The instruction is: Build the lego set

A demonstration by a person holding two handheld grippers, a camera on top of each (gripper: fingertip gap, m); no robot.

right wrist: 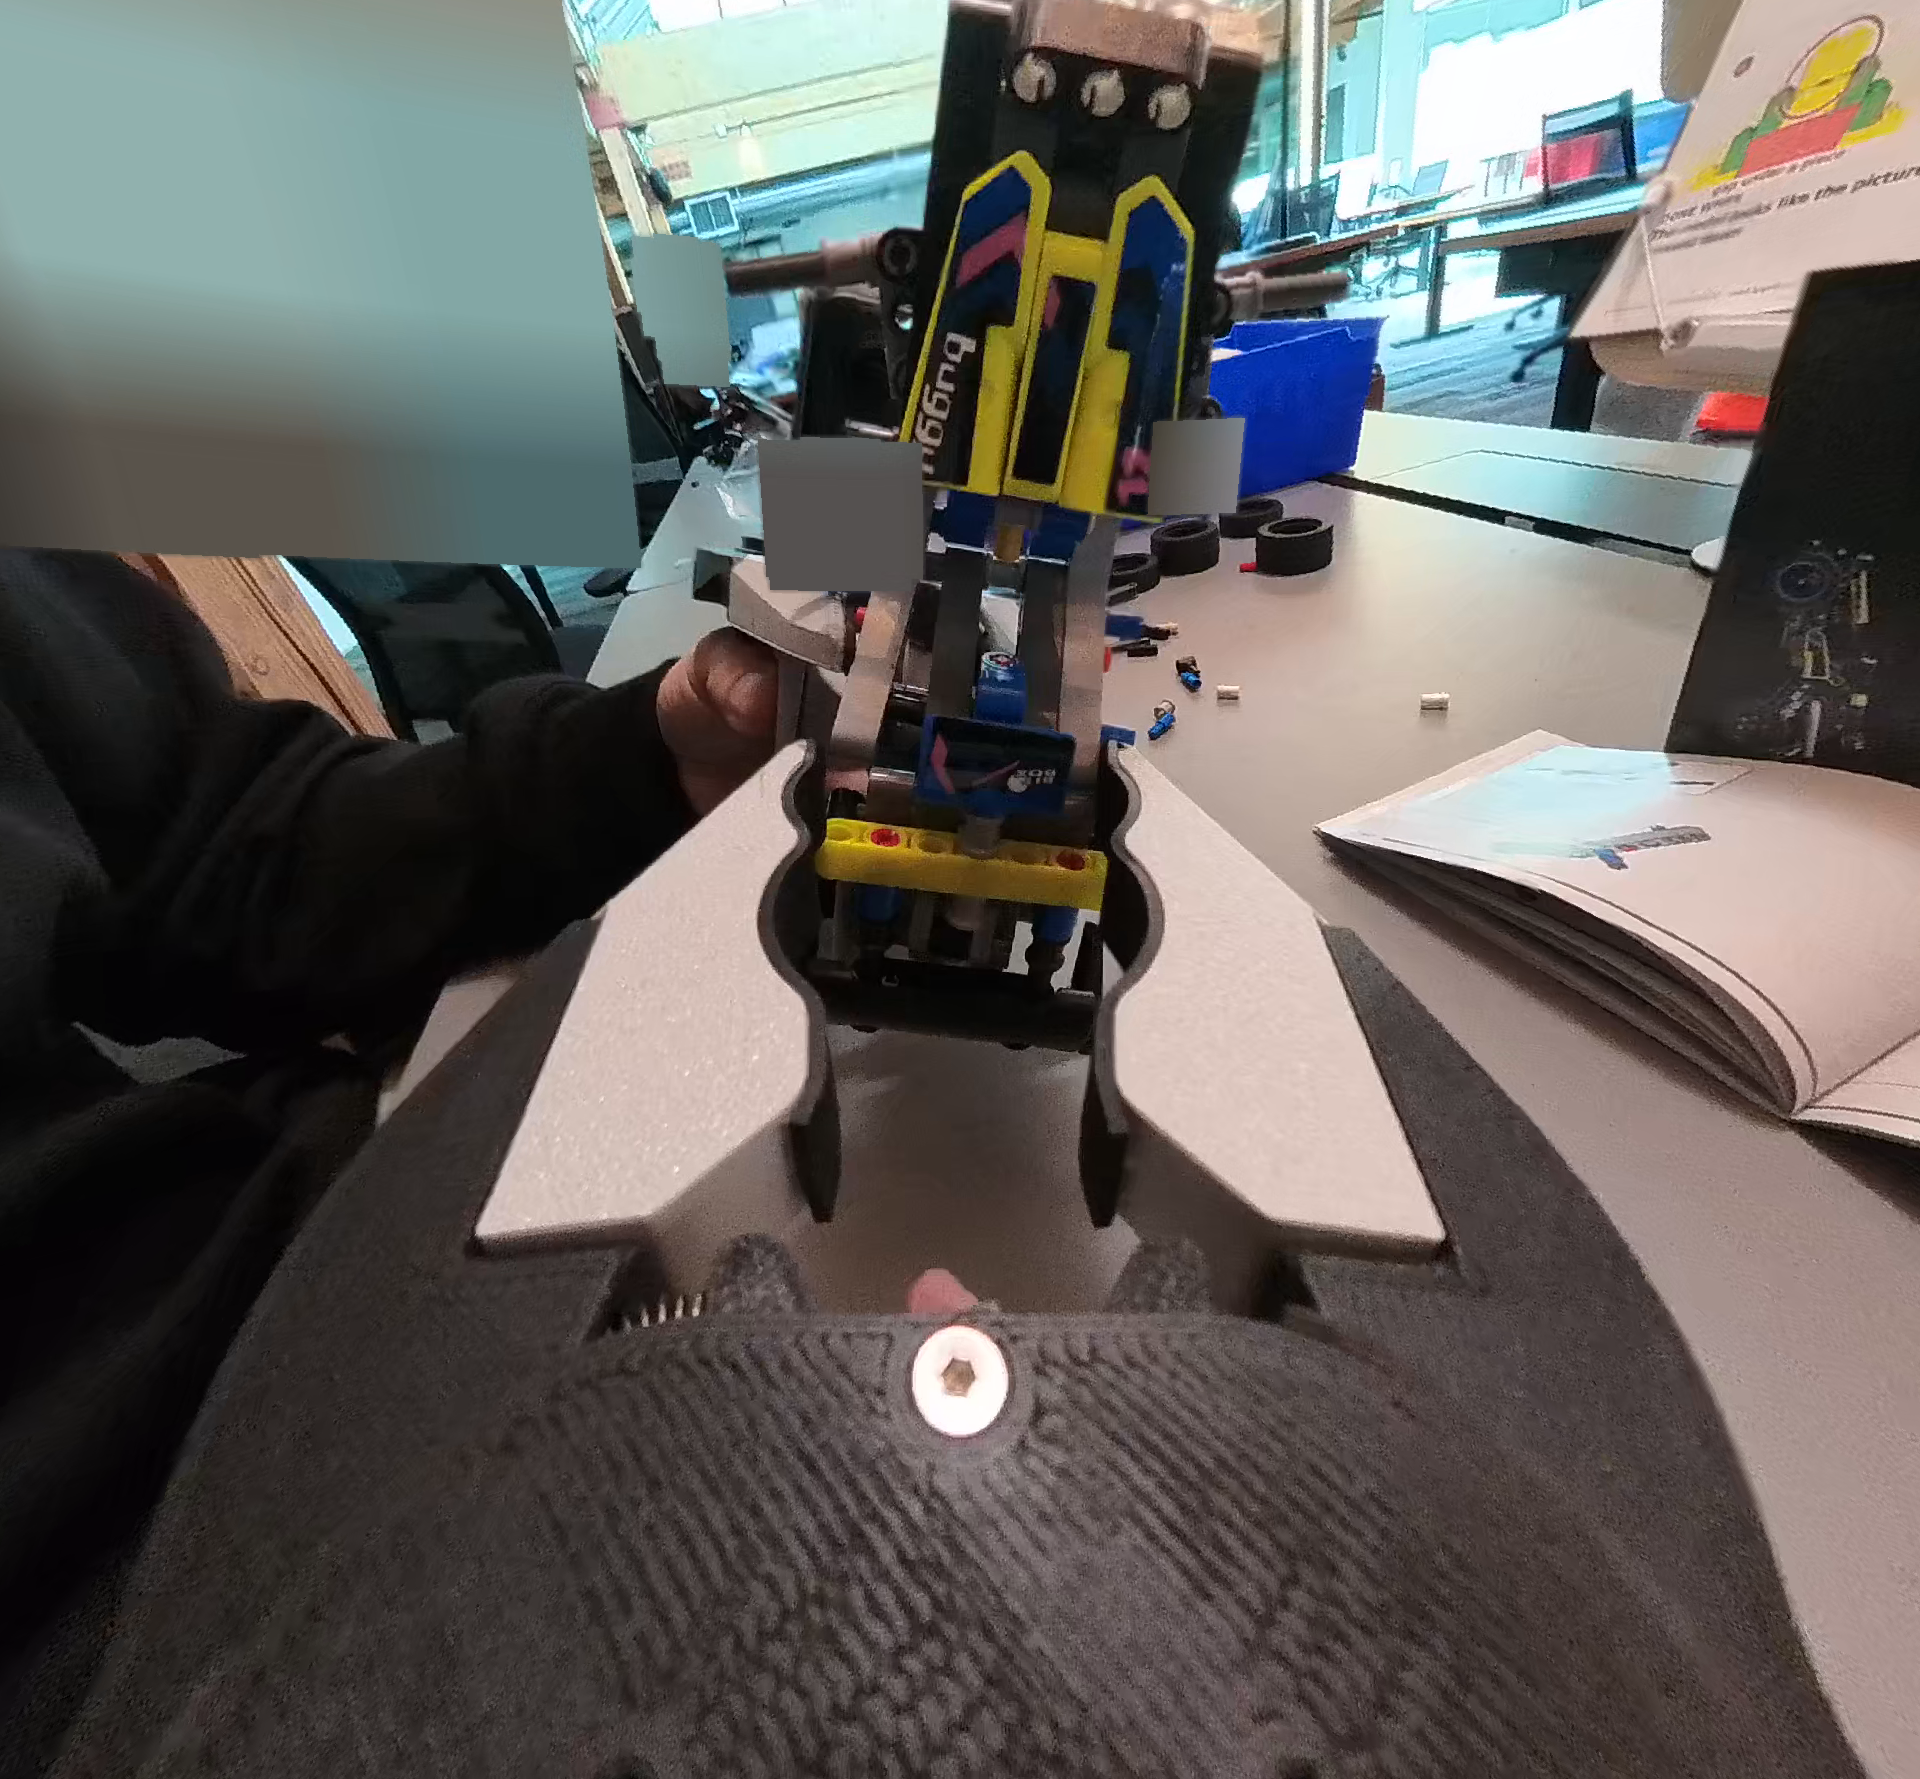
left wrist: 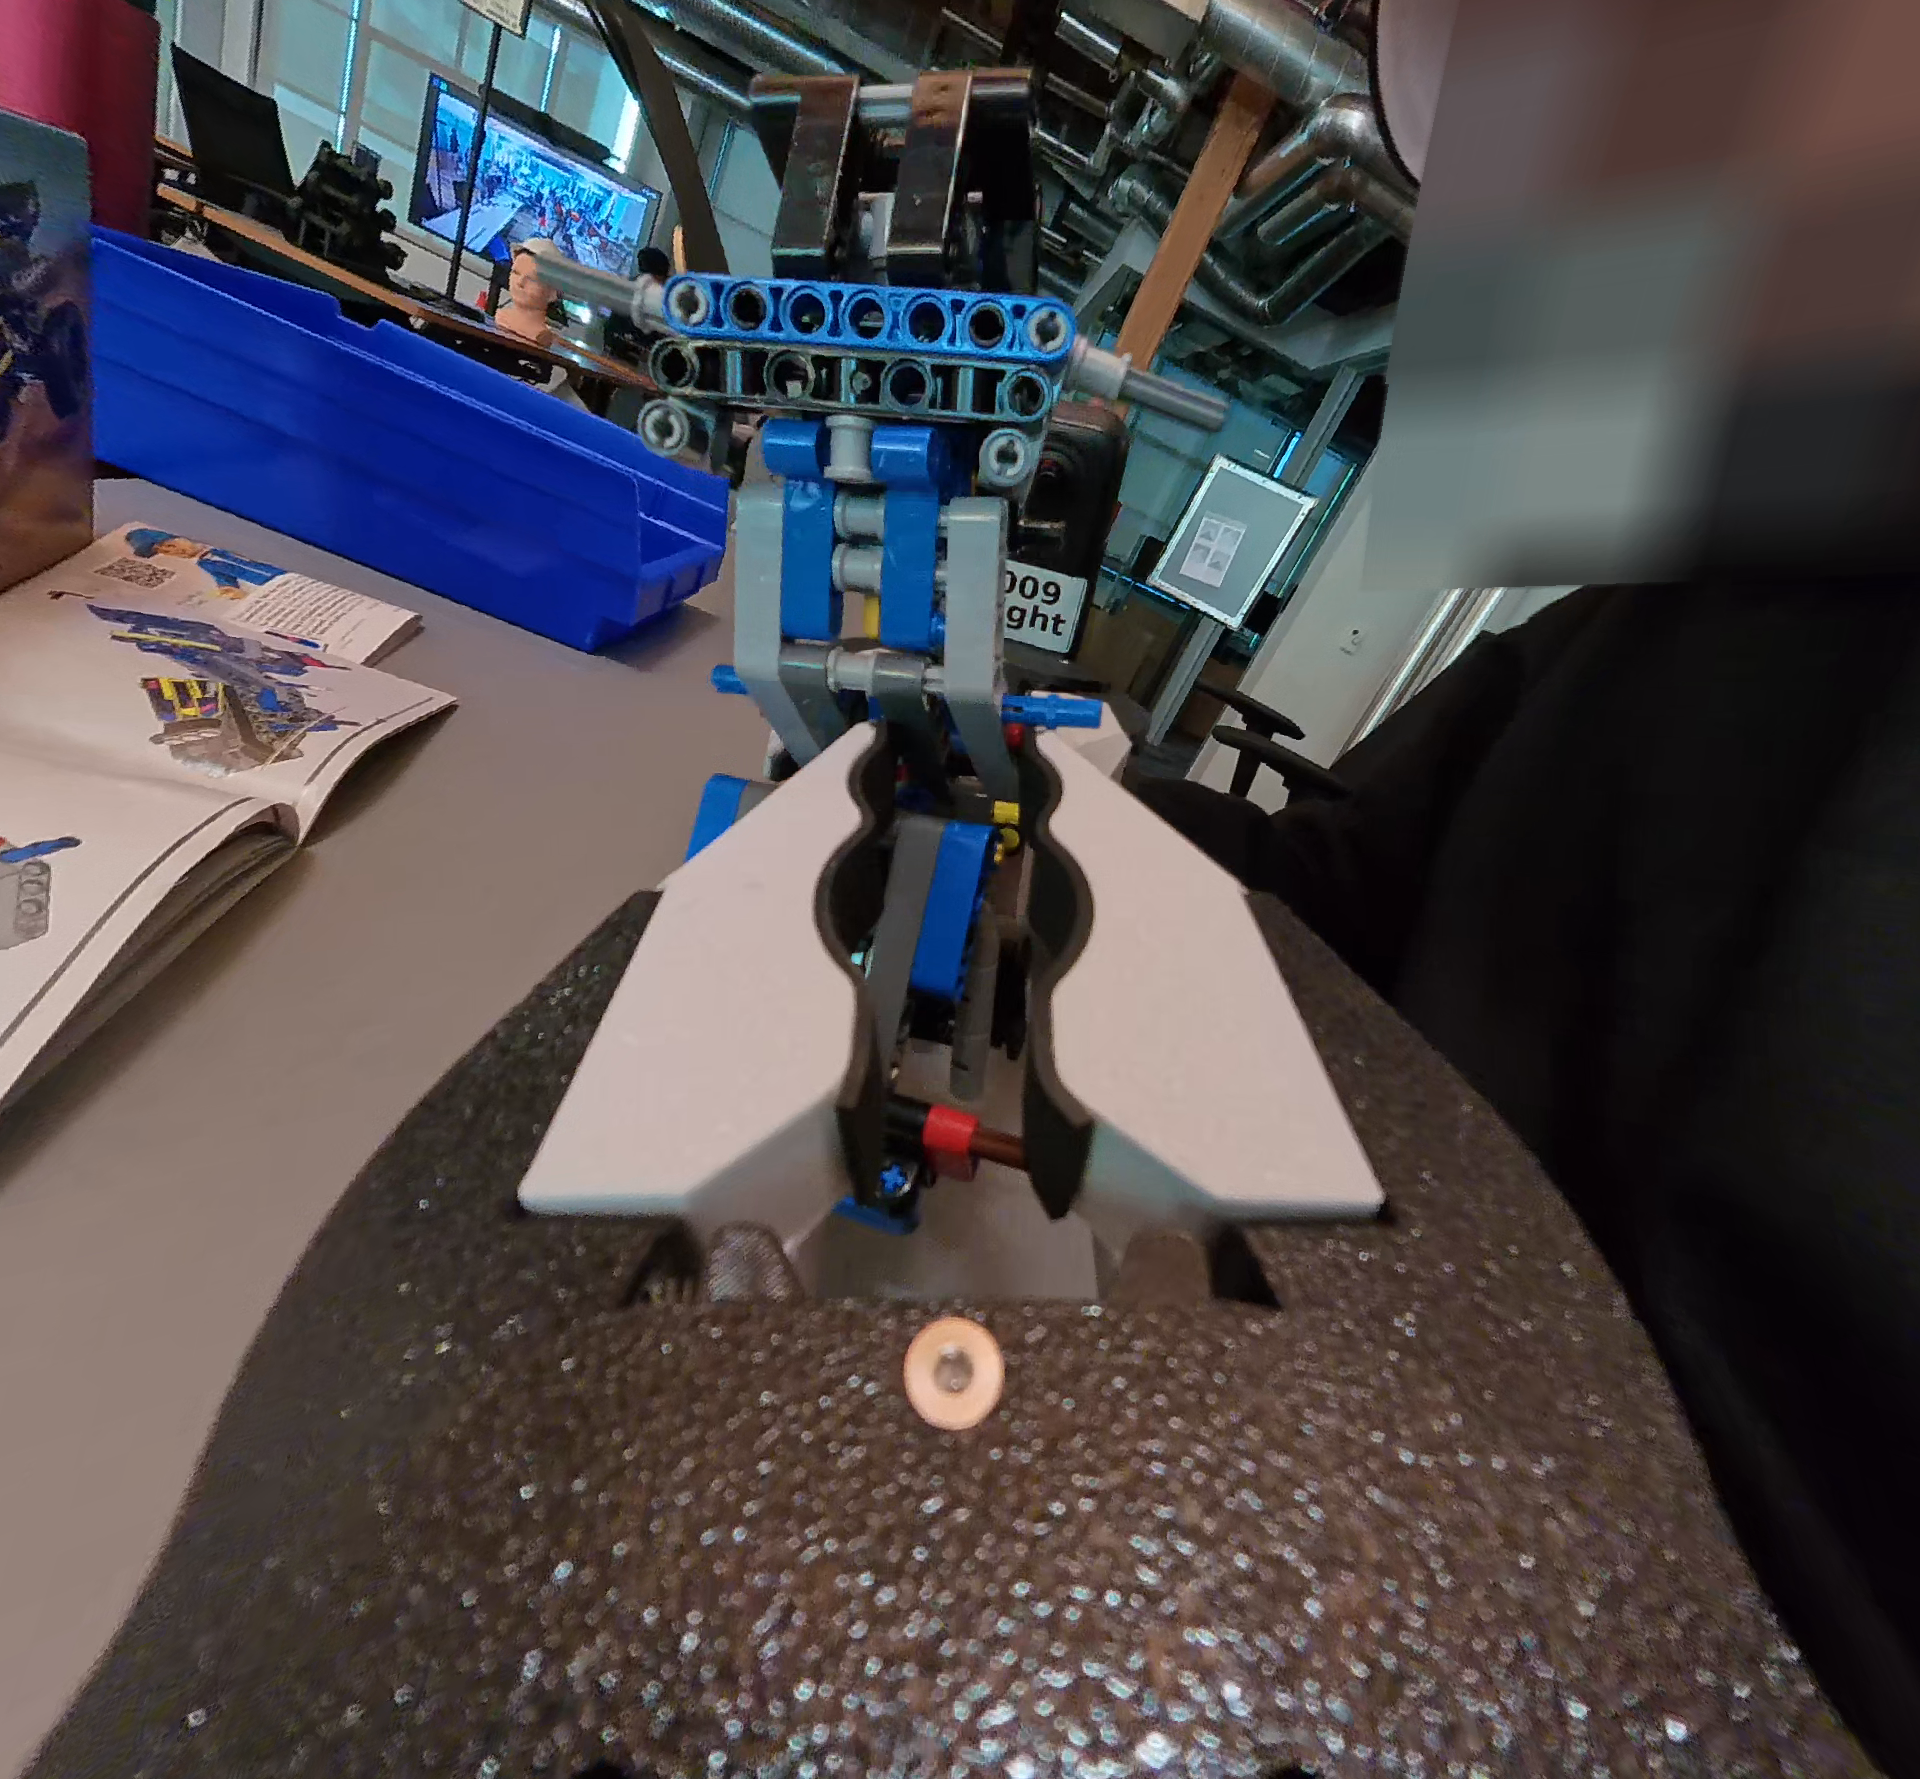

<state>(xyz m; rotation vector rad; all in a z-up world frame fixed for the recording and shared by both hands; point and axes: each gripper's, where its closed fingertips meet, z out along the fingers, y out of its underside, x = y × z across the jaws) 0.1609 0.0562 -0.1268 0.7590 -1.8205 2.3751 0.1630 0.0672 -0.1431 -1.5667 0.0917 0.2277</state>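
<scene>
Gripping one blue, grey and yellow toy buggy (right wrist: 1029, 503) from opposite ends, the left gripper (left wrist: 951, 898) and right gripper (right wrist: 961, 856) hold it above the bench (right wrist: 1507, 628), near an open booklet (left wrist: 177, 753).

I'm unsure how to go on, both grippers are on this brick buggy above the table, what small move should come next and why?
Probably keep both grips and lower the buggy toward the table. The left gripper clamps its narrow grey and blue frame, the right gripper spans the yellow beam end, and it hangs in the air. The loose tyres lie on that table, so its axles look bare.
</scene>
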